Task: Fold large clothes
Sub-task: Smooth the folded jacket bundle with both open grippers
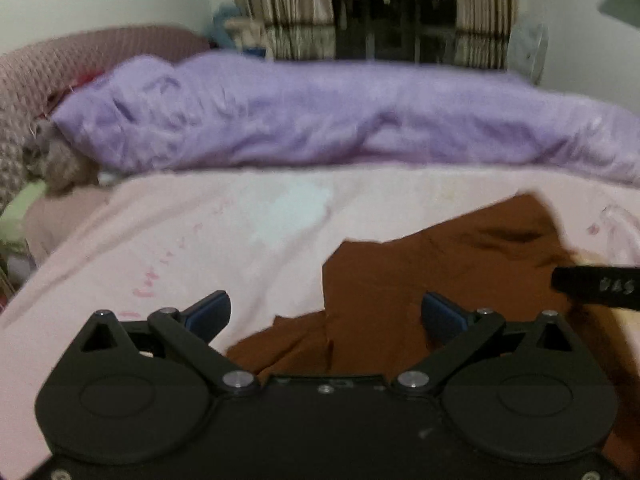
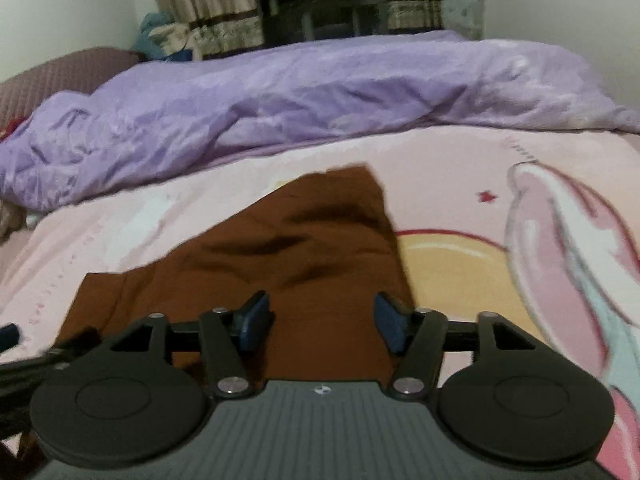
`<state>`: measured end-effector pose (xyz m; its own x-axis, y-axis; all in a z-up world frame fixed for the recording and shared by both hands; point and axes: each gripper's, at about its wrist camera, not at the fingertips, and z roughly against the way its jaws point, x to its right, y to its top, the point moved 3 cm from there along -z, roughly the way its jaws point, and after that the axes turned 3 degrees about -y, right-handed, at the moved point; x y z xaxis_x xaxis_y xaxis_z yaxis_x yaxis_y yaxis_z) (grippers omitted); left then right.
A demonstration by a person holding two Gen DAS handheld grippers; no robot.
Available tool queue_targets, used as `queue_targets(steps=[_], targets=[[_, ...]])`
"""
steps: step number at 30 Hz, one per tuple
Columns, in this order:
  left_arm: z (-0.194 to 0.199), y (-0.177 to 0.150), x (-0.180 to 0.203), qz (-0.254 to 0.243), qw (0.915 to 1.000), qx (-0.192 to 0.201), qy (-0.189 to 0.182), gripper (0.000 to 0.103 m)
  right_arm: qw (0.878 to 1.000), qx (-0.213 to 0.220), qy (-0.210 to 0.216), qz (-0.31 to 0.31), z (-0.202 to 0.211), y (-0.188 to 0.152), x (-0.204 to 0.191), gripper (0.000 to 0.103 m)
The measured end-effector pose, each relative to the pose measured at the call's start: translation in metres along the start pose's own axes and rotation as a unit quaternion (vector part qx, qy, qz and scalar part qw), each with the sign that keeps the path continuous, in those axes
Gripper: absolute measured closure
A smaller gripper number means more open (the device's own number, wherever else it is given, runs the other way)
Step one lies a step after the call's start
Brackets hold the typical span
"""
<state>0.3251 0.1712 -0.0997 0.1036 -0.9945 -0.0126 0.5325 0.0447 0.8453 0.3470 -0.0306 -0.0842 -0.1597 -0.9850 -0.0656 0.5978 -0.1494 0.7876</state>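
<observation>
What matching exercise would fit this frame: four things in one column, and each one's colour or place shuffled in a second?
Things:
1. garment
2. duvet
3. bed sheet
4. curtains

Descriptions:
A. pale pink with cartoon print, under the garment
B. rust brown, lying just ahead of both grippers
C. beige striped, at the far wall
D. lilac, bunched along the bed's far side

Pairs: 1-B, 2-D, 3-A, 4-C
</observation>
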Motion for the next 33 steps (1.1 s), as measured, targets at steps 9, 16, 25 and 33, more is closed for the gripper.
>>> queue_targets(steps=[9,16,25,33], targets=[[0.012,-0.048,0.000,-0.023,0.9985,-0.036,-0.036,0.000,0.999,-0.001,0.028,0.021,0.019,-0.031,0.004,0.011],[-0.007,-0.079,0.000,0.003,0.9999,0.010,0.008,0.000,1.000,0.018,0.024,-0.007,-0.007,-0.051,0.013,0.003],[0.015,-0.050,-0.007,0.008,0.9997,-0.024,0.004,0.000,0.997,0.048,0.054,-0.015,0.023,-0.046,0.020,0.022],[0.058,-0.069,0.005,-0.045,0.9976,-0.046,-0.027,0.000,0.992,0.014,0.094,0.089,0.081,-0.061,0.001,0.047]])
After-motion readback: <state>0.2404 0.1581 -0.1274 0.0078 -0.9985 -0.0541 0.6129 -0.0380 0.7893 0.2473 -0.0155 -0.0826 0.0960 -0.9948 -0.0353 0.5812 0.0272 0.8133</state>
